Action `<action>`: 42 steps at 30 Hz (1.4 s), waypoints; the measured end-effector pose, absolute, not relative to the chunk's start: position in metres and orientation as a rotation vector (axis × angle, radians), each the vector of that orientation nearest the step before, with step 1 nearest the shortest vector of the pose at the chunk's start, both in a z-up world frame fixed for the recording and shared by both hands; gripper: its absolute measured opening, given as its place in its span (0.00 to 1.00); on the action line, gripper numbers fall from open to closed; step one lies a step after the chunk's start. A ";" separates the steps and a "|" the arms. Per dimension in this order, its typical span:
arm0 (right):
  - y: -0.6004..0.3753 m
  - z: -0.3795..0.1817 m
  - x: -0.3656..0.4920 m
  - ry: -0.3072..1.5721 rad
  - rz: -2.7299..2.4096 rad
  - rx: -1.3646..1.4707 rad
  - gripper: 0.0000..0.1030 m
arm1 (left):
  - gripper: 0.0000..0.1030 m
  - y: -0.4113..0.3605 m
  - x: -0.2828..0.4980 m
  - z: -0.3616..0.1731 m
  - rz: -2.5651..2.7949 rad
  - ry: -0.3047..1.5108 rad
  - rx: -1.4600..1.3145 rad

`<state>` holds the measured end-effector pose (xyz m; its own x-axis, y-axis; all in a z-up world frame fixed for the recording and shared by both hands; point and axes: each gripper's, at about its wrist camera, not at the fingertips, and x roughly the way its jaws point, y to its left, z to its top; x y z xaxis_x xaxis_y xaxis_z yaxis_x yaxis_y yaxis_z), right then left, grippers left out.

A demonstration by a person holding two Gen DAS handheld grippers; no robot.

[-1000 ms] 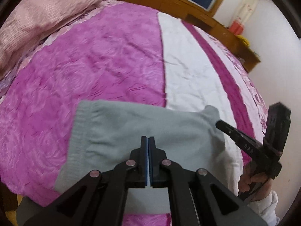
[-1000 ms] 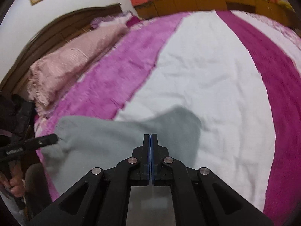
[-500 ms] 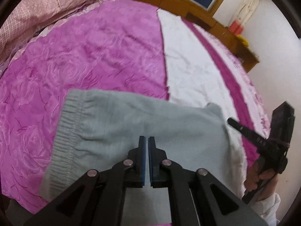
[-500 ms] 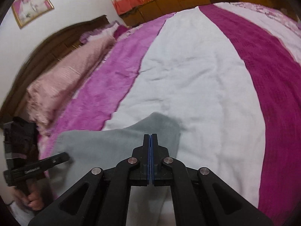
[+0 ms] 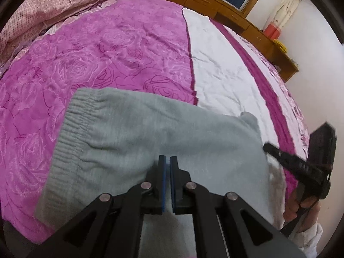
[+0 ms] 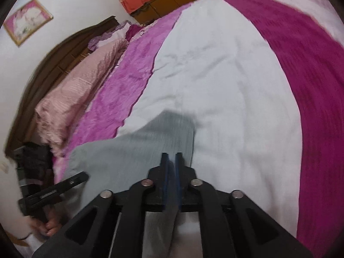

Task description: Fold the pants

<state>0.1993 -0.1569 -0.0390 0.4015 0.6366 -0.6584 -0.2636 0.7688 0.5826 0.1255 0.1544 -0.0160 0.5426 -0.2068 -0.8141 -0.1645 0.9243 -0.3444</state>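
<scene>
Grey sweatpants (image 5: 150, 133) lie across the near part of the bed, with the ribbed waistband (image 5: 71, 124) at the left in the left wrist view. My left gripper (image 5: 167, 159) sits low over their near edge; its jaws are opening a slit, and cloth still fills the gap. In the right wrist view the pants (image 6: 133, 154) taper to a corner on the white stripe. My right gripper (image 6: 172, 155) is opening too, with a grey fold caught between its pads. Each gripper shows in the other's view: the right gripper (image 5: 266, 146) and the left gripper (image 6: 85, 175).
The bed cover has a purple rose-patterned stripe (image 5: 96, 60), a white stripe (image 6: 215, 86) and a magenta stripe (image 6: 311, 75). Pink pillows (image 6: 75, 90) and a dark headboard (image 6: 53, 64) stand at the left. Wooden cabinets (image 5: 215, 0) line the far wall. A hand (image 5: 301, 206) holds the right gripper.
Both grippers have sunk toward the bed and the pants have settled flatter on it. The right gripper has rolled. Both pairs of pads have gone from pressed together to a narrow gap.
</scene>
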 end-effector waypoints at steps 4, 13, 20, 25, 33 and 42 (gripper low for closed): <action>-0.177 -0.056 0.168 1.097 0.614 0.583 0.32 | 0.16 0.152 0.110 -0.006 -0.037 0.975 -0.407; -0.175 -0.083 0.171 1.154 0.730 0.809 0.34 | 0.17 0.145 0.098 -0.008 -0.057 0.991 -0.414; -0.156 -0.081 0.187 1.131 0.734 0.758 0.14 | 0.13 0.123 0.113 -0.007 -0.107 0.962 -0.464; -0.159 -0.075 0.178 1.103 0.699 0.758 0.07 | 0.06 0.100 0.136 -0.019 -0.056 0.967 -0.360; -0.141 -0.019 0.174 1.051 0.670 0.642 0.05 | 0.05 0.105 0.121 -0.010 -0.049 0.995 -0.399; -0.121 0.020 0.165 1.025 0.699 0.588 0.04 | 0.05 0.088 0.085 -0.038 -0.073 1.087 -0.377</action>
